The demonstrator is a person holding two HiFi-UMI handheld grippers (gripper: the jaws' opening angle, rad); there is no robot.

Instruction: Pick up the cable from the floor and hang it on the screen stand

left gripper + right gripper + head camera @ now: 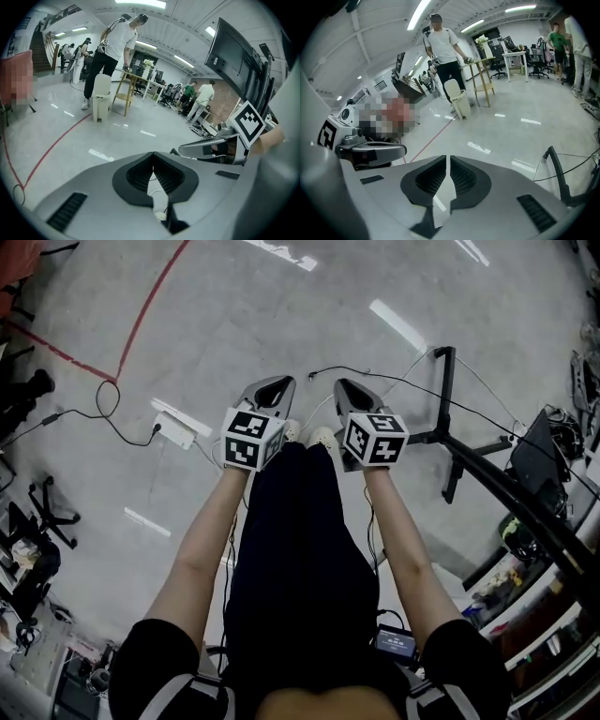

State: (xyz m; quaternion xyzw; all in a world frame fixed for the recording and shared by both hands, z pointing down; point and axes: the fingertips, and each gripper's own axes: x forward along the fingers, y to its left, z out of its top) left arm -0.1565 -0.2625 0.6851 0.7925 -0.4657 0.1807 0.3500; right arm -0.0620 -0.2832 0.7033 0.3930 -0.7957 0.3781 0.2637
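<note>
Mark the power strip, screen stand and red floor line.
power strip [176, 430], head view, white body.
screen stand [447, 399], head view, black base bar.
red floor line [150, 307], head view, straight stretch.

Your left gripper [277, 382] and right gripper [345, 386] sit side by side above your feet [322, 437]. The cable [370, 372] lies on the floor just ahead of the right one and runs right to the screen stand [446, 399]. A power strip [174, 430] lies left of your left gripper.

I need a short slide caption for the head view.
Above floor cables: left gripper and right gripper, both shut.
</note>
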